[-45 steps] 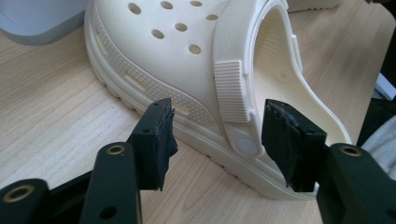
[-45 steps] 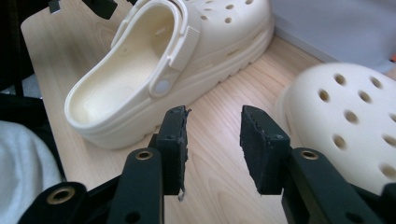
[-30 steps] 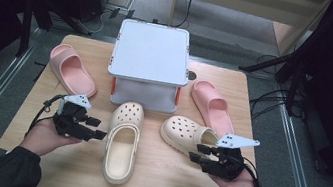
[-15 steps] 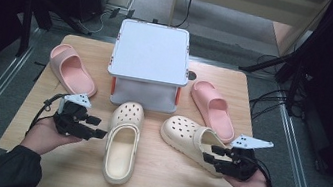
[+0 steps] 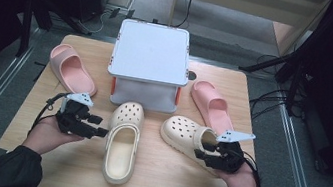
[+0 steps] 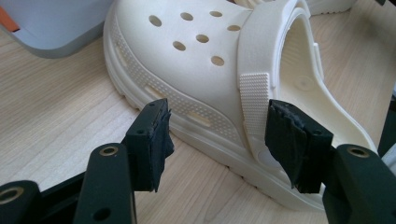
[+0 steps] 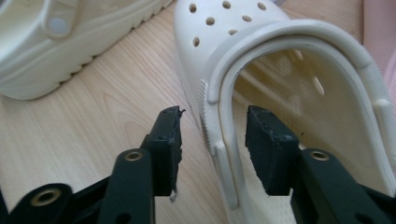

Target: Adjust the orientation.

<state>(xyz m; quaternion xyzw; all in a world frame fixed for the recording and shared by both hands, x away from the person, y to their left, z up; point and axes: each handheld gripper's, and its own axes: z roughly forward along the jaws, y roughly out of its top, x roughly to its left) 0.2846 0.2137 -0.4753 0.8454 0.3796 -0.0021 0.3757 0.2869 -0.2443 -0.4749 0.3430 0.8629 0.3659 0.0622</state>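
Where gripper straddles — cream clog, perforated toe

The two clogs are cream: the left clog and the right clog each carry round holes over the toe, and the left clog's strap has a fine dotted texture. Two slides are pale pink, one at the left and one at the right. The box is white-lidded with grey walls and orange-red clips. The tabletop is light wood grain. Both grippers' jaws are black.
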